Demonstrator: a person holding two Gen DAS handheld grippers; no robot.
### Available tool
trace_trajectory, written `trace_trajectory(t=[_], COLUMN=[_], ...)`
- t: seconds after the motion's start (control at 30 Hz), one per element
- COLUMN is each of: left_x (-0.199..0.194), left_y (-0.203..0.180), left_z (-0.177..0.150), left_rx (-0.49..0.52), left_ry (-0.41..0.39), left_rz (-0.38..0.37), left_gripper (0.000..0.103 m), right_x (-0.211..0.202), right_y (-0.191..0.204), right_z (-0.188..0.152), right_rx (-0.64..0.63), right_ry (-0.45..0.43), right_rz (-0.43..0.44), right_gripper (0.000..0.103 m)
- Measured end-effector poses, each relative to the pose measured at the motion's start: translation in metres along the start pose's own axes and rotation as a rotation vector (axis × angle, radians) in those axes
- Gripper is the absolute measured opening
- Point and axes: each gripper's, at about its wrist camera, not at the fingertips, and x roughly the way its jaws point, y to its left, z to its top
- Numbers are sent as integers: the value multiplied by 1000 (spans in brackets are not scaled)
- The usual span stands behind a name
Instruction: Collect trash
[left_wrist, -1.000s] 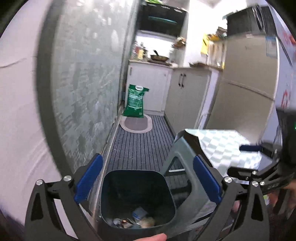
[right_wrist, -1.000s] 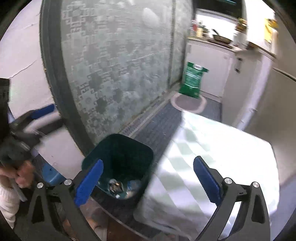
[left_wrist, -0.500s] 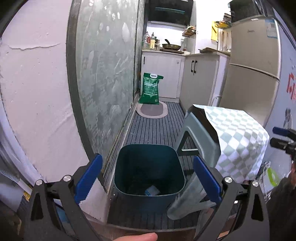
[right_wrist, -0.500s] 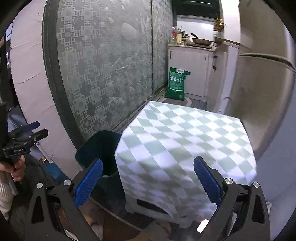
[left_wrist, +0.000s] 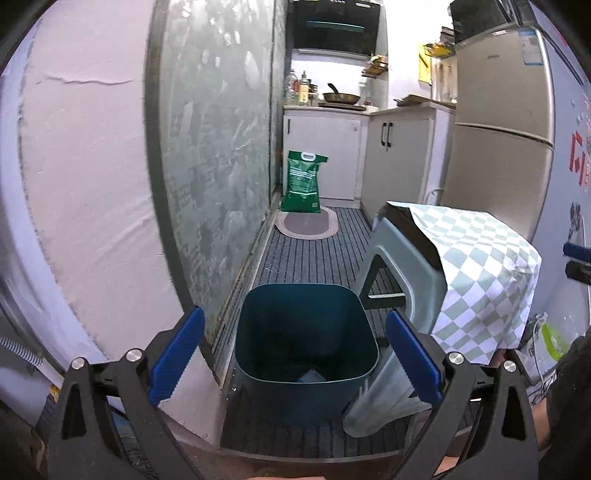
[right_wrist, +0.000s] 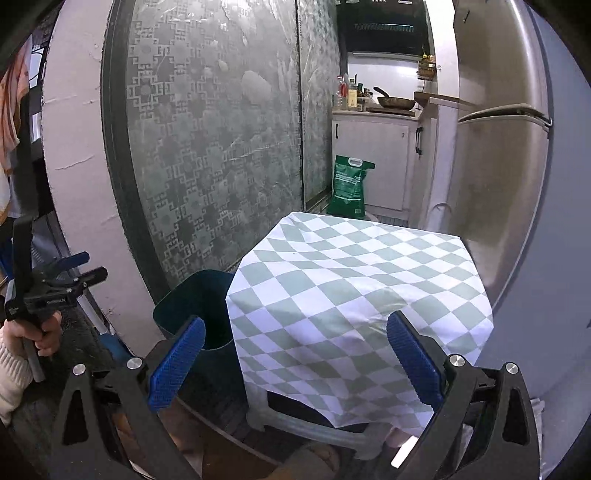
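Observation:
A dark teal trash bin (left_wrist: 306, 332) stands on the striped floor mat beside a grey stool; a scrap of trash (left_wrist: 312, 376) lies at its bottom. My left gripper (left_wrist: 295, 358) is open and empty, held above and in front of the bin. My right gripper (right_wrist: 293, 363) is open and empty, over the stool's green-and-white checkered cloth (right_wrist: 354, 295). The bin's rim (right_wrist: 195, 299) shows left of the cloth in the right wrist view. The left gripper (right_wrist: 70, 273) shows there at far left, held in a hand.
The grey stool (left_wrist: 399, 280) with the checkered cloth (left_wrist: 484, 273) stands right of the bin. A frosted sliding door (left_wrist: 214, 166) runs along the left. A green sack (left_wrist: 303, 181) and oval rug (left_wrist: 306, 225) lie by white cabinets. A fridge (left_wrist: 498, 129) stands at right.
Both grippers have pulled back and up from the bin. The right wrist view swung from the bin to the checkered cloth. Both stayed open.

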Motion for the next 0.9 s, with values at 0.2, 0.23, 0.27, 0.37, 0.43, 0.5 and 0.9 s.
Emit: trace_trajectory(t=[0.2, 0.23, 0.27, 0.37, 0.43, 0.5, 0.9], left_x=[-1, 0, 0, 0, -1, -1, 2], left_y=[7, 7, 6, 5, 5, 5, 8], left_z=[-3, -3, -3, -4, -5, -6, -9], left_rx=[-9, -6, -5, -9, -11, -11, -28], left_ry=[1, 2, 2, 4, 4, 6, 24], left_rz=[-3, -6, -8, -28, -42, -55, -63], left_gripper=[100, 100, 100, 100, 100, 100, 100], right_x=[0, 1, 1, 5, 5, 6, 10], right_y=[8, 8, 10, 15, 21, 23, 24], right_z=[1, 2, 2, 3, 3, 3, 2], right_rx=[-22, -22, -23, -32, -46, -50, -41], right_ry=[5, 5, 3, 15, 17, 19, 38], right_rz=[9, 11, 13, 16, 25, 25, 11], right_gripper=[99, 99, 99, 99, 99, 99, 99])
